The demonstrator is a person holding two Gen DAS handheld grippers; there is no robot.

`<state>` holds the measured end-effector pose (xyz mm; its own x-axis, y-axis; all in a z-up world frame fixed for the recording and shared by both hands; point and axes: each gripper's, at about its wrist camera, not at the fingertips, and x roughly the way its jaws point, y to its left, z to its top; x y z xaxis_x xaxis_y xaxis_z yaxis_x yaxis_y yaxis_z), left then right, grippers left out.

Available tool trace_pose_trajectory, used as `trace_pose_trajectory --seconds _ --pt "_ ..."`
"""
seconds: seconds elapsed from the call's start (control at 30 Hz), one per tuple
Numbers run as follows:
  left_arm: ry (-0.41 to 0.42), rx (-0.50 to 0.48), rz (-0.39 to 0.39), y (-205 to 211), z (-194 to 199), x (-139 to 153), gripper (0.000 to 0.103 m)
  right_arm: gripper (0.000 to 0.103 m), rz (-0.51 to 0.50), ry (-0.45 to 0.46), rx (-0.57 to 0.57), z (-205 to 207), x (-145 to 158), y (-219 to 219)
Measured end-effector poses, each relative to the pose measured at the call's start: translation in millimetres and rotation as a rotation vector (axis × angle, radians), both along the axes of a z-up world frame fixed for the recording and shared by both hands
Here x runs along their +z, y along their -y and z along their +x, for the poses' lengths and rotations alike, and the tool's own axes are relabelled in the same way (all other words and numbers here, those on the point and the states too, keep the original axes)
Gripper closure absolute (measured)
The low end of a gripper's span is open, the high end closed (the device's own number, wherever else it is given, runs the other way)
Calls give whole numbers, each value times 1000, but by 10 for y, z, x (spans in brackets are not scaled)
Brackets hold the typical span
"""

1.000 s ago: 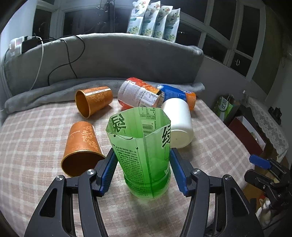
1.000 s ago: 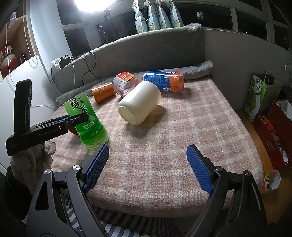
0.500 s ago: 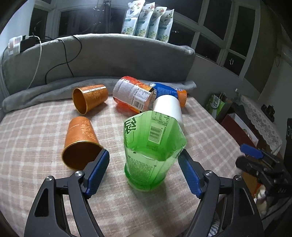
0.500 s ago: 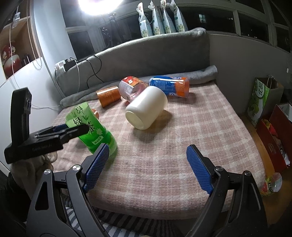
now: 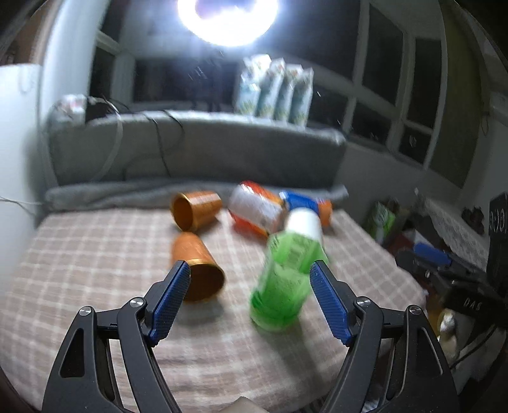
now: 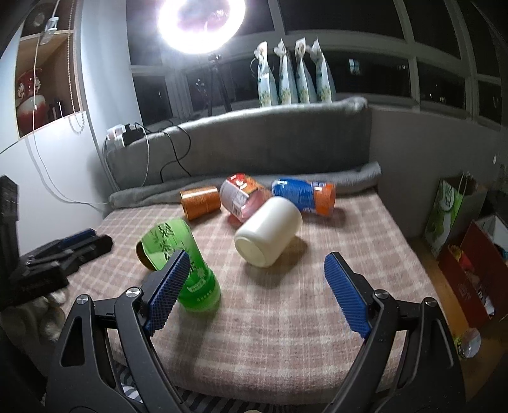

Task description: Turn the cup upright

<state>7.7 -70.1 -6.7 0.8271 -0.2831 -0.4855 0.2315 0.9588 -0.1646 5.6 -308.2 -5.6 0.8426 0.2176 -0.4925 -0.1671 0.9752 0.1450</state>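
A green cut-bottle cup (image 5: 284,282) stands upright with its mouth up on the plaid cushion (image 5: 95,254); it also shows in the right wrist view (image 6: 187,267). My left gripper (image 5: 250,301) is open and empty, drawn back from the cup, which stands free between and beyond its blue pads. My right gripper (image 6: 257,292) is open and empty above the cushion's front. A white cup (image 6: 270,233) lies on its side. Two orange cups (image 5: 197,270) (image 5: 195,213) lie on their sides.
An orange-red labelled cup (image 6: 241,193) and a blue one (image 6: 304,195) lie by the grey backrest (image 6: 254,139). Cables hang over it. Bags and boxes (image 6: 457,216) stand on the floor to the right. A ring light (image 6: 203,22) glares above.
My left gripper has opened wider, let go of the green cup and pulled back and up. The cup stays standing. The right gripper has tilted up a little.
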Motion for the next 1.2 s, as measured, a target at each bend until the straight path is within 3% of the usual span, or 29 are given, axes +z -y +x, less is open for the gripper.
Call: trace_pose_trajectory --seconds 0.17,0.27,0.47,0.7,1.2 --pt "116 89 11 -115 -145 152 25 14 -14 41 -11 -39 65 -60" --pt "163 125 19 -171 -203 213 22 1 -22 54 -10 -49 66 -87" --pt "237 172 51 -209 -320 298 22 0 -53 82 -10 -93 56 -165" --pt "243 197 53 -252 -373 319 20 0 -91 124 -41 -134 73 -213" --pt "226 209 61 -283 -369 281 20 0 -93 109 -48 -113 16 -206"
